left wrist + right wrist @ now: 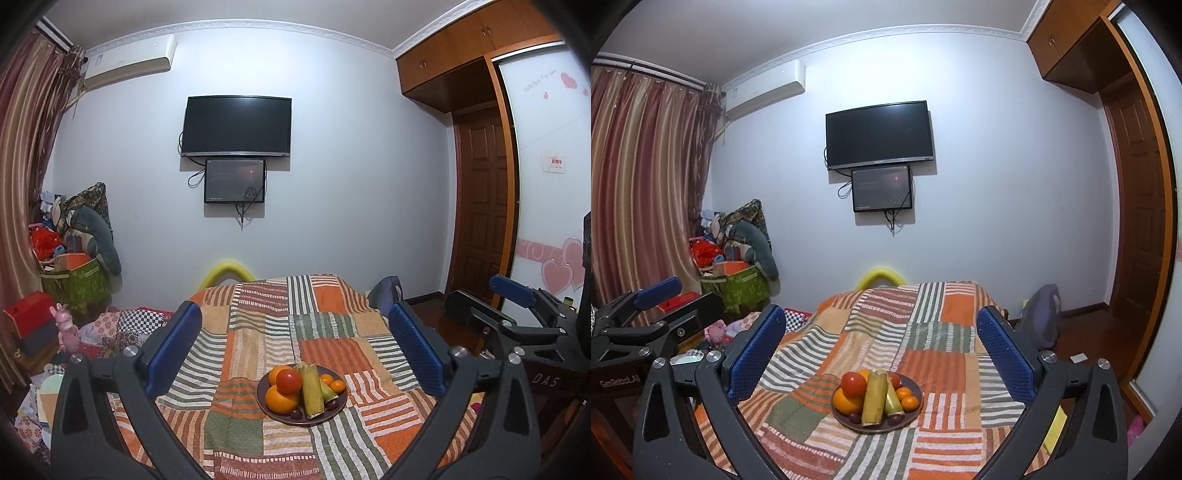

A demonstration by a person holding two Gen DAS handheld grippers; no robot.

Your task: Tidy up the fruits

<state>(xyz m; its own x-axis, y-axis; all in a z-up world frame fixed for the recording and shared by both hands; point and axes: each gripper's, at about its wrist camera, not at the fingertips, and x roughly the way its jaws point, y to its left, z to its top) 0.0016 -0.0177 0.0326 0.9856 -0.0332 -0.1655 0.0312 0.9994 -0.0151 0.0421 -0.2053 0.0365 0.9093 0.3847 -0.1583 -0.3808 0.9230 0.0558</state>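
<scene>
A dark brown plate (308, 422) sits on the patchwork bed cover. It holds a red tomato (289, 381), oranges (280, 402), two yellow-green stalk pieces (312, 393), small mandarins (335, 384) and dark little fruits (295, 414). My left gripper (293, 308) is open, its blue pads wide apart above and short of the plate, nothing between them. In the right wrist view the same plate (875, 430) lies ahead of my right gripper (881, 311), which is also open and empty. Each gripper shows in the other's view: right gripper (487, 295), left gripper (696, 293).
The striped bed cover (258, 332) fills the foreground. A television (236, 125) and a smaller screen hang on the far wall. Bags, toys and boxes (74, 266) pile up by the curtain at the left. A wooden door (480, 206) and wardrobe stand at the right.
</scene>
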